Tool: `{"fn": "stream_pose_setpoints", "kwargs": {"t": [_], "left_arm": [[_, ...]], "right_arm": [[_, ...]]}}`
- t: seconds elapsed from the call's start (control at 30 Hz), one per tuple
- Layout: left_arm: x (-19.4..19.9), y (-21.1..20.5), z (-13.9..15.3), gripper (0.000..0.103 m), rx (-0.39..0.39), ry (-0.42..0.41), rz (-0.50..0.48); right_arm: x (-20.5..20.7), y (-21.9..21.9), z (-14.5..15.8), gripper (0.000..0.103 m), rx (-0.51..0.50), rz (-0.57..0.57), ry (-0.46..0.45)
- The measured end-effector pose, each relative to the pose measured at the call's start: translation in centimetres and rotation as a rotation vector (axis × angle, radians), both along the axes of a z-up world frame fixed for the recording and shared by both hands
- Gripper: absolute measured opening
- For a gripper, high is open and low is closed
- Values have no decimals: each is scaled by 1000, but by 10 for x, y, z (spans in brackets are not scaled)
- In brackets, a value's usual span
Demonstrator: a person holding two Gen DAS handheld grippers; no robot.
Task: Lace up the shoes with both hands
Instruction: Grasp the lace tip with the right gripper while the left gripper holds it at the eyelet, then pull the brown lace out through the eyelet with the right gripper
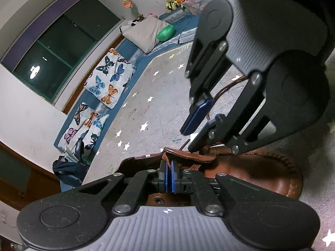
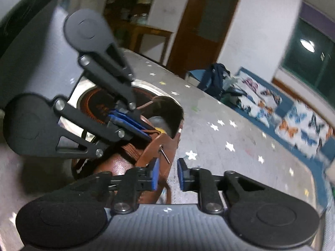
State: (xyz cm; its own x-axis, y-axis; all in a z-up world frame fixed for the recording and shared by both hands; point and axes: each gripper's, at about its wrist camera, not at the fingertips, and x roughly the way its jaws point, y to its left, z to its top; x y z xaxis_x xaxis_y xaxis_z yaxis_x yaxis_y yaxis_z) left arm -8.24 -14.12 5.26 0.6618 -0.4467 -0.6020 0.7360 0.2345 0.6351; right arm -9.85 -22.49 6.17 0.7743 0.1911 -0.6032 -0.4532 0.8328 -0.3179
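One brown leather shoe lies on the grey, star-printed tabletop, at lower right in the left wrist view. Its toe is at the right edge and its opening faces the frame centre.

Left tool: clenched, blue pads together on the woven brown lace at the shoe's tongue.

Right tool: comes in from the upper right and blocks much of the shoe's lacing area. In its own view the right tool is released. The pads stand apart with a brown strand running between them, close to the left pad; I cannot tell whether it touches. A metal lace tip sticks out just above.

In the right wrist view, the left tool crosses in front of the shoe and half hides a round dark hotplate behind it.

Surroundings, left wrist view:
- two butterfly-print cushions on a blue bench along the left
- one grey pillow at upper centre
- one green object touching the pillow
- one teddy bear at the top
- one dark bag at lower left
- one dark window at upper left
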Motion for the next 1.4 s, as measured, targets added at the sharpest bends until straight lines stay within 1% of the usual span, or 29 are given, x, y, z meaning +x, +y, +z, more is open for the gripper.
{"fn": "stream_pose_setpoints", "kwargs": {"t": [0.03,0.07,0.1,0.2,0.37,0.47,0.57,0.63,0.67,0.7,0.73,0.83,0.93,0.97,1.0,1.1,1.17,1.23,1.27,1.3,1.33,1.4], "left_arm": [[0,0,0,6,-1,0,0],[0,1,0,6,-2,0,-1],[-1,1,0,6,-3,0,-2],[-1,3,0,6,-10,0,-5],[-4,6,2,9,-29,11,1],[-6,7,1,9,-29,1,-3],[-7,7,0,9,-27,2,-6],[-8,7,0,9,-27,0,-6],[-8,7,0,9,-28,1,-6],[-7,8,0,9,-29,2,-6],[-6,8,0,9,-30,3,-5],[-5,11,0,10,-34,5,-2],[-4,14,0,10,-46,9,6],[-4,15,1,10,-54,15,9],[-4,16,2,10,-62,20,11],[-3,21,5,10,-100,48,27],[-5,27,10,10,-138,71,39],[-10,37,17,11,-187,94,51],[-12,43,21,14,-209,106,63],[-14,49,24,29,-232,109,86],[-17,55,26,34,-251,107,105],[-20,68,27,34,-270,122,136]], "right_arm": [[1,2,-1,13,-3,0,-8],[3,4,-2,12,-34,21,-8],[5,5,-3,6,-47,31,-7],[4,8,-4,4,-65,42,-17],[-6,1,-4,3,-99,-3,-58],[-7,-8,-3,3,-102,-48,-53],[-9,-8,-4,4,-116,-31,-38],[-11,-6,-3,10,-131,-8,-46],[-12,-4,-1,16,-141,6,-59],[-14,-2,0,25,-153,23,-68],[-15,1,1,28,-168,40,-77],[-12,11,-3,29,-223,90,-89],[-4,21,-15,27,-304,116,-115],[-1,23,-17,22,-319,120,-119],[1,25,-18,15,-321,132,-117],[2,30,-22,3,-328,162,-113],[1,33,-25,3,-348,155,-142],[0,31,-22,2,-338,123,-162],[0,29,-20,2,-327,105,-169],[0,26,-18,2,-324,84,-178],[0,24,-17,2,-325,68,-184],[1,19,-14,2,-331,41,-192]]}}
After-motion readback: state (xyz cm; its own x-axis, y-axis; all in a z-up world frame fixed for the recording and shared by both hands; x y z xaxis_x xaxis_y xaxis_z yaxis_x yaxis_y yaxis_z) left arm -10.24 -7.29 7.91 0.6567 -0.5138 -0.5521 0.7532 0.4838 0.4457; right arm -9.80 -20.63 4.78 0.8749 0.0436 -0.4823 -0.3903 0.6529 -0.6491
